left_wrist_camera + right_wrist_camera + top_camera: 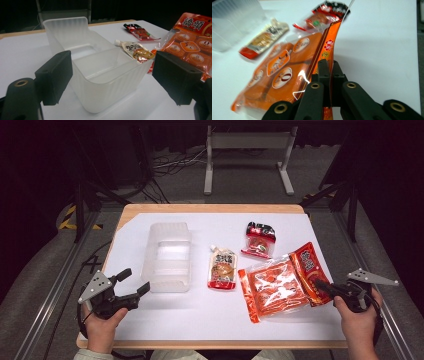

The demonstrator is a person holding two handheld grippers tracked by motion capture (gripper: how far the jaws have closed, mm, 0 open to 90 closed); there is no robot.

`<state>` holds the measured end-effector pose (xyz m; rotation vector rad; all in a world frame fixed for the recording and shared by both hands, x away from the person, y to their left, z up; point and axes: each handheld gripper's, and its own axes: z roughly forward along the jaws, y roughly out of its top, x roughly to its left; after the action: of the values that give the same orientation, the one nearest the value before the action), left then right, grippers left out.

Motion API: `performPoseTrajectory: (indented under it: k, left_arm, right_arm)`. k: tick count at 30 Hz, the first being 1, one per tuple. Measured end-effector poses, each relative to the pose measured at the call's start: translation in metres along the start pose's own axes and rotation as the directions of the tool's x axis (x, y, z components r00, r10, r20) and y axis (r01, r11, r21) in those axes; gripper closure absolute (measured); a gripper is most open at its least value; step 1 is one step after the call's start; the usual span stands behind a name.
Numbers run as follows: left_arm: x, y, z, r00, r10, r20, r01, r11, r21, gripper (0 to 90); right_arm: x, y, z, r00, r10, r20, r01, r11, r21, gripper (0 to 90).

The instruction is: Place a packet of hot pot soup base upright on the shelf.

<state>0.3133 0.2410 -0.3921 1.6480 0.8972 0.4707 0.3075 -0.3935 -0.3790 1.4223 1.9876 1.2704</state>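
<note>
The orange snack bag [280, 287] is found toward the near right part of the worktop [165, 315], with its red header end turned to the right edge. That header is pinched between the closed jaws of the right gripper [320, 285], which is held in the person's right hand [357, 320] at the near right corner. In the right gripper view the bag [279, 75] is seen with its gripped edge raised on end between the black pads, while the rest of it is left lying on the white surface.

The left gripper [134, 281] is held in the left hand [102, 327] near the near left corner, with its jaws spread wide and nothing gripped. In the left gripper view the near end of the clear plastic container [100, 75] is framed between the two pads, but no contact with it can be made out. The container [167, 255] is placed left of the middle, its long side running from the near edge toward the far edge.

Between the container and the bag a small spouted sauce pouch [222, 267] is laid flat, and a red and black packet [259, 240] is set beyond it, nearer the far edge.
</note>
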Motion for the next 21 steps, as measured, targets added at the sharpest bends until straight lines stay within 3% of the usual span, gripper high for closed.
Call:
performPoseTrajectory:
  k: [1, 2, 3, 7, 10, 12, 17, 21]
  left_arm:
    - [0.0, 0.002, 0.0, 0.9993, -0.022, 0.03, 0.022, 0.9997, -0.004, 16.7]
    - [0.0, 0.002, 0.0, 0.9993, -0.022, 0.03, 0.022, 0.9997, -0.004, 16.1]
    - [-0.001, 0.006, 0.0, 0.996, -0.047, 0.076, 0.049, 0.9986, -0.023, 15.3]
    - [-0.006, 0.011, 0.002, 0.997, -0.028, 0.073, 0.029, 0.9994, -0.017, 12.1]
    - [-0.01, 0.015, 0.003, 0.9972, -0.024, 0.071, 0.025, 0.9997, -0.007, 16.2]
    - [-0.01, 0.016, 0.004, 0.998, -0.033, 0.053, 0.033, 0.9994, 0.01, 15.3]
    - [-0.011, 0.018, 0.006, 0.9971, -0.025, 0.071, 0.025, 0.9997, 0.005, 21.1]
    - [-0.014, 0.018, 0.009, 0.9944, 0.002, 0.106, 0.005, 0.9981, -0.061, 30.7]
  right_arm:
    - [0.003, 0.004, -0.003, 0.9999, -0.009, -0.012, 0.008, 0.9998, -0.015, 90.0]
    - [0.003, 0.004, -0.003, 0.9999, -0.009, -0.012, 0.008, 0.9998, -0.015, 90.0]
    - [0.009, 0.012, -0.007, 0.9992, -0.028, -0.03, 0.027, 0.9987, -0.044, 90.0]
    - [0.019, 0.023, -0.012, 0.9973, -0.052, -0.052, 0.048, 0.996, -0.075, 90.0]
    - [0.03, 0.034, -0.017, 0.9932, -0.087, -0.077, 0.079, 0.9919, -0.1, 90.0]
    - [0.04, 0.042, -0.019, 0.9902, -0.121, -0.069, 0.113, 0.9873, -0.112, 90.0]
    - [0.053, 0.056, -0.021, 0.982, -0.16, -0.1, 0.146, 0.9803, -0.132, 90.0]
    - [0.067, 0.072, -0.026, 0.9682, -0.193, -0.159, 0.167, 0.9718, -0.167, 90.0]
